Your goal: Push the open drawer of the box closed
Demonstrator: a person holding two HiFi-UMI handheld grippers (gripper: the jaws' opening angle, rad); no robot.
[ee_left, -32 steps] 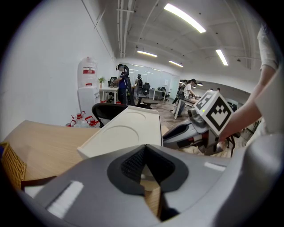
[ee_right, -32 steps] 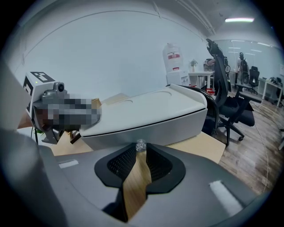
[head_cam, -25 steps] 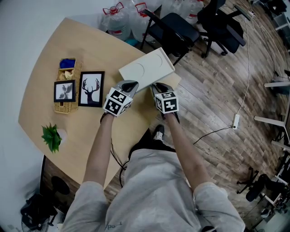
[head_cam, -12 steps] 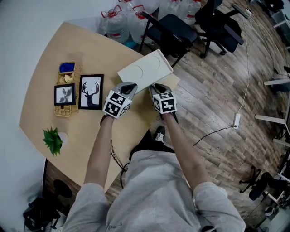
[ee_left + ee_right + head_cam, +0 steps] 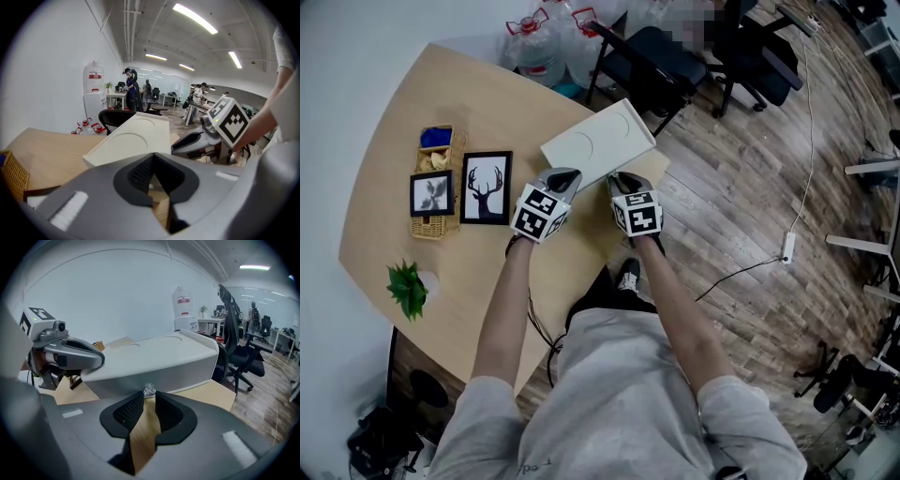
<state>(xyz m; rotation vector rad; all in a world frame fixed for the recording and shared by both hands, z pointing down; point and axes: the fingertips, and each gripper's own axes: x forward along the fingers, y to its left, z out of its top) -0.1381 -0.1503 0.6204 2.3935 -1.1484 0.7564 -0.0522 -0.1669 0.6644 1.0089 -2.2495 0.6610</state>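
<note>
Wooden surface (image 5: 403, 122) runs out just behind the box (image 5: 595, 141), which sits at the far corner by a chair (image 5: 656, 56), its drawer (image 5: 178, 376) front and clear knob (image 5: 149, 390) facing me. My left gripper (image 5: 152, 157) has its jaws pinched together near that face, and my right gripper (image 5: 149, 398) has its jaws a slit apart, the knob just beyond their tips, holding nothing. If I shove hard or off-centre, I judge the whole box may slide or twist toward the edge instead of the drawer seating; no writing reads, the dispenser (image 5: 183, 305) label being too small.
</note>
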